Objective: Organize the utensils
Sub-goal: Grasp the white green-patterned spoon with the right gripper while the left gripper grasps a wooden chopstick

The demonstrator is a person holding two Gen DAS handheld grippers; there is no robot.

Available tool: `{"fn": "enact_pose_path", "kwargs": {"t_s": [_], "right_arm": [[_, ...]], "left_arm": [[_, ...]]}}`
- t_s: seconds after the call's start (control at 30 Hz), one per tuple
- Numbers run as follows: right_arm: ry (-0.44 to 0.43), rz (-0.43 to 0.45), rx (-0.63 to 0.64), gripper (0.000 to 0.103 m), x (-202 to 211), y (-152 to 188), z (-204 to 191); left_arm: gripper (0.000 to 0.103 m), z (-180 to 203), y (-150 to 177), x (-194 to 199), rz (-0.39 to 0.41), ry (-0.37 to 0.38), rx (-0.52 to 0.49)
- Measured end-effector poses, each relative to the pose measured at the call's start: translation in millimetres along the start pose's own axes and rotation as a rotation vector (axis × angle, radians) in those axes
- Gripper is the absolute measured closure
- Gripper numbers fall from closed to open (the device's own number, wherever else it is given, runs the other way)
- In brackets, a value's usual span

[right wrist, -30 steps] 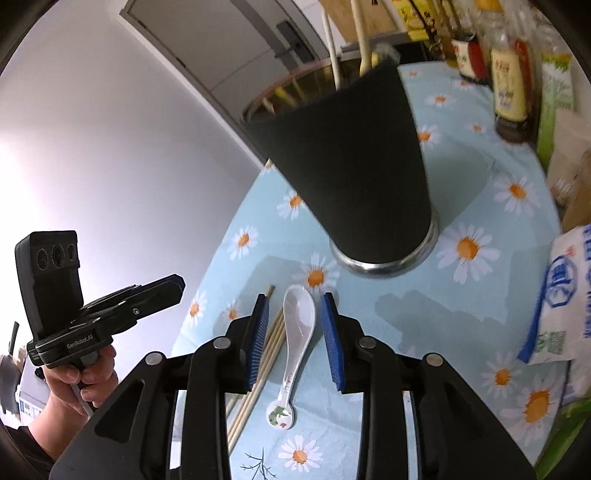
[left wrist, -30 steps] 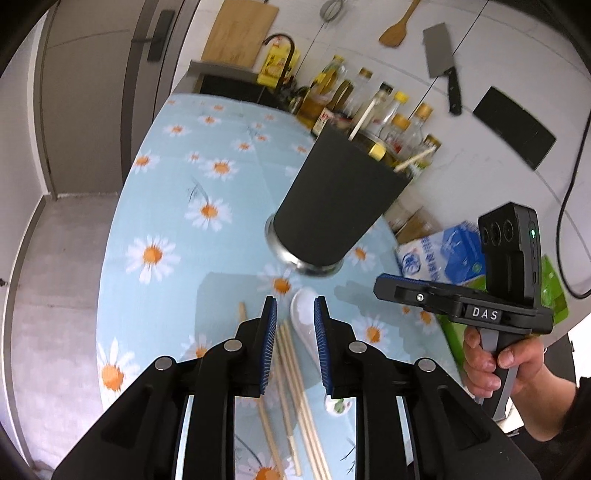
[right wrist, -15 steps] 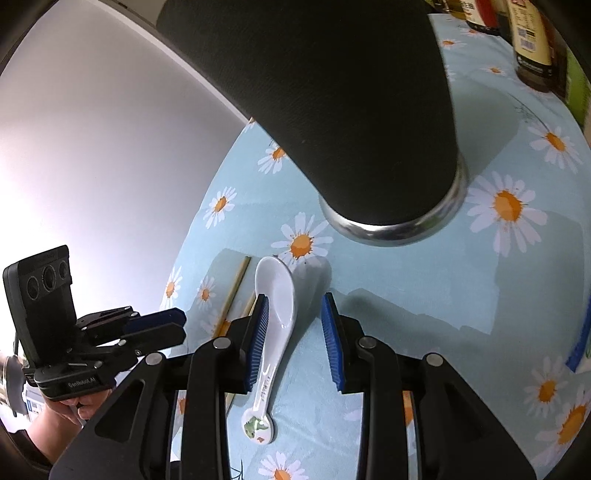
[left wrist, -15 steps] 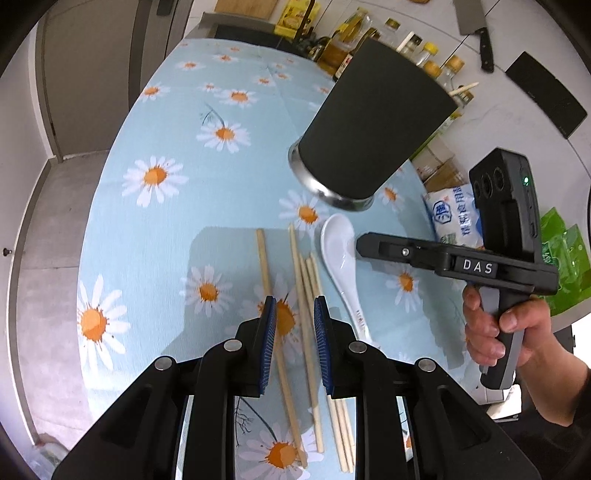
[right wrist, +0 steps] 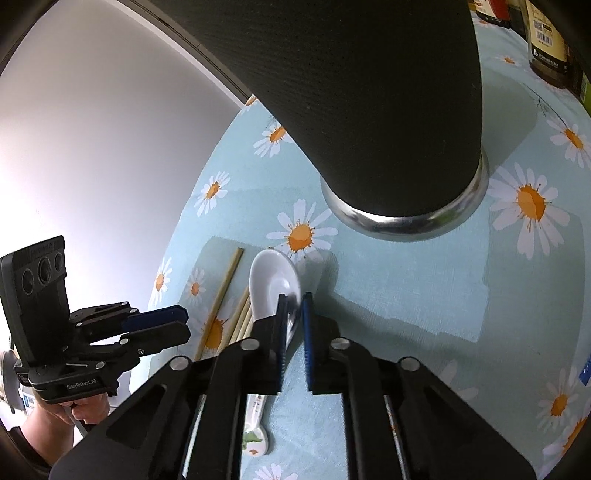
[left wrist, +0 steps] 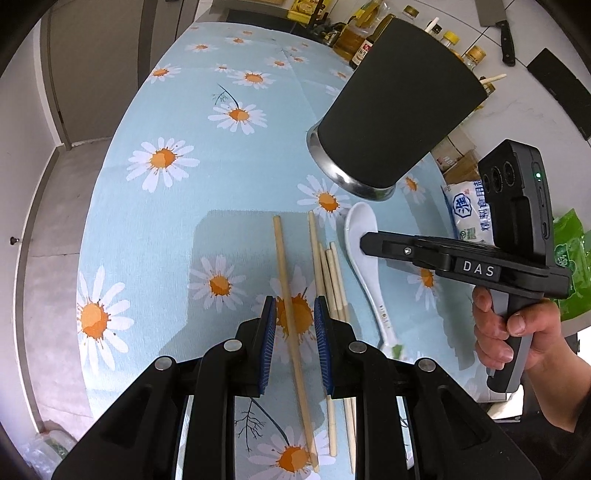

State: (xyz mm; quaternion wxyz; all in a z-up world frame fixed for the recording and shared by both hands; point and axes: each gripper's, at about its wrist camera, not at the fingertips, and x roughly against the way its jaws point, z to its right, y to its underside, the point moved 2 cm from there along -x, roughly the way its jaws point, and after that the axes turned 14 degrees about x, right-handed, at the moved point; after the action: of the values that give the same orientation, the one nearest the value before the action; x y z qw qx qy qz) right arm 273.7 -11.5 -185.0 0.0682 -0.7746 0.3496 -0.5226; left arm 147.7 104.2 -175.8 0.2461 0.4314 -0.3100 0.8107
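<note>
A white ceramic spoon (left wrist: 360, 229) (right wrist: 269, 280) lies on the daisy tablecloth just in front of a tall black utensil holder (left wrist: 399, 99) (right wrist: 369, 92) with a steel base. My right gripper (right wrist: 294, 306) (left wrist: 364, 240) is shut on the spoon, its pads pinching the bowl's near rim. Several wooden chopsticks lie left of the spoon: a bundle (left wrist: 332, 280) and a single one (left wrist: 284, 280) (right wrist: 225, 284). My left gripper (left wrist: 293, 310) (right wrist: 159, 325) is open low over the cloth, its pads either side of that single chopstick without touching it.
Bottles (left wrist: 354, 40) (right wrist: 546, 40) stand behind the holder. A white salt bag (left wrist: 465, 214) and a green packet (left wrist: 572, 258) lie at the right. A cleaver (left wrist: 498, 18) hangs on the wall. The table's edge (left wrist: 96, 206) curves along the left above the floor.
Both grippers have dropped closer to the cloth. The right jaws have closed on the spoon's bowl. The left gripper now straddles the single chopstick.
</note>
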Motion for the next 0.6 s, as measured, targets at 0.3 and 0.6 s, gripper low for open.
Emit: {"fn": "enact_pose_path", "kwargs": {"t_s": [0.3, 0.6], "right_arm": [[0.010, 0.036, -0.004, 0.099, 15.4, 3.7, 3.0], [0.023, 0.099, -0.003, 0.099, 45.1, 5.9, 2.0]], "left_arm": [[0.083, 6.2, -3.8, -9.5, -0.032, -0.046, -0.014], [0.083, 12.9, -9.7, -22.0, -0.093, -0.137, -0.014]]}}
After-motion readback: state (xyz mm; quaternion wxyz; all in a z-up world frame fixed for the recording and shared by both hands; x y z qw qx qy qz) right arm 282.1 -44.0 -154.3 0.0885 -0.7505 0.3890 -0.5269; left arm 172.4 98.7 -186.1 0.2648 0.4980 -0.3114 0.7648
